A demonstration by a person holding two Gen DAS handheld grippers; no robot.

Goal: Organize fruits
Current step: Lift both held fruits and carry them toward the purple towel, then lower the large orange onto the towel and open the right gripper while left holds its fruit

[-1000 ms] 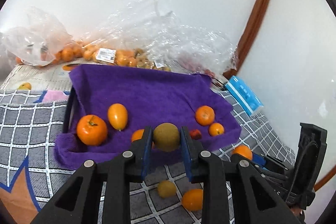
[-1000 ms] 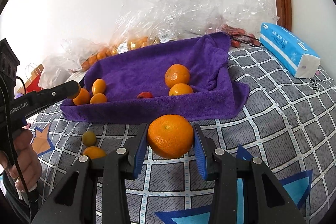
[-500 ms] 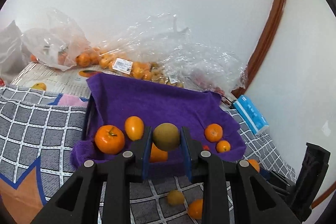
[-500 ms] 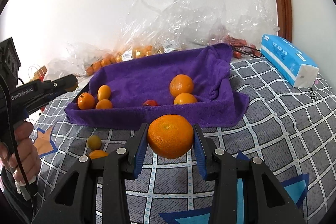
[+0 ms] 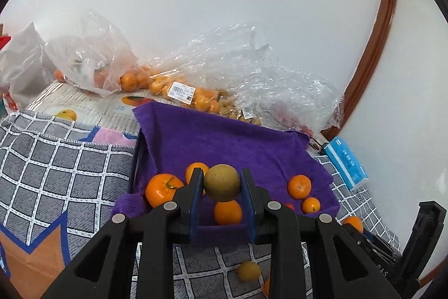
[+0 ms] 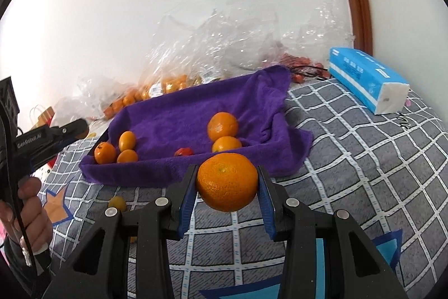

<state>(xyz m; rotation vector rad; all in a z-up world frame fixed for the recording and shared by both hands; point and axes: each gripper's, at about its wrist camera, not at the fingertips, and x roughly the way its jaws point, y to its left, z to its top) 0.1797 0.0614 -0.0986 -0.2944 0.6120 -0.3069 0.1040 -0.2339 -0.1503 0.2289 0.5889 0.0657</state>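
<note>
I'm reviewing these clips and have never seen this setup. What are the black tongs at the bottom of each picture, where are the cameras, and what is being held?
There is no robot. A person carries a hand-held gripper in each hand, and each has a fisheye camera looking along its two fingers. In the left view, the left hand-held gripper is shut on a brownish-green fruit. In the right view, the right hand-held gripper is shut on an orange. Ahead, a tray under a purple towel holds several fruits; two more lie on the checked cloth. Bags of fruit sit by the wall, a tissue pack to the right.
</note>
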